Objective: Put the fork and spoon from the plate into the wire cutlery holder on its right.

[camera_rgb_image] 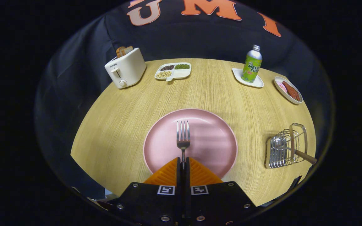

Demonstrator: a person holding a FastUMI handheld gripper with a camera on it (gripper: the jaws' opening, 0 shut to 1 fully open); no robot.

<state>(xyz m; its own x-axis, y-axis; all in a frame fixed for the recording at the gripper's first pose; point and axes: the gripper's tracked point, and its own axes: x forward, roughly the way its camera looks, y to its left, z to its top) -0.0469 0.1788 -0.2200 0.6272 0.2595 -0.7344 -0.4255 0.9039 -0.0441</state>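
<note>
A metal fork point(183, 138) points its tines away from me over the pink plate point(212, 141). My gripper point(183, 163) is shut on the fork's handle, and both fingers press on it at the plate's near rim. The rest of the handle is hidden between the fingers. To the right of the plate stands the wire cutlery holder point(283, 150). A spoon point(277, 142) with a wooden handle lies in it, its handle sticking out toward the table's right edge.
At the far side of the wooden table point(121, 125) stand a white toaster point(126, 68) with bread, a divided dish point(173, 71) of beans, a green soda bottle point(252, 64) on a white coaster, and an oval dish point(288, 89) of food.
</note>
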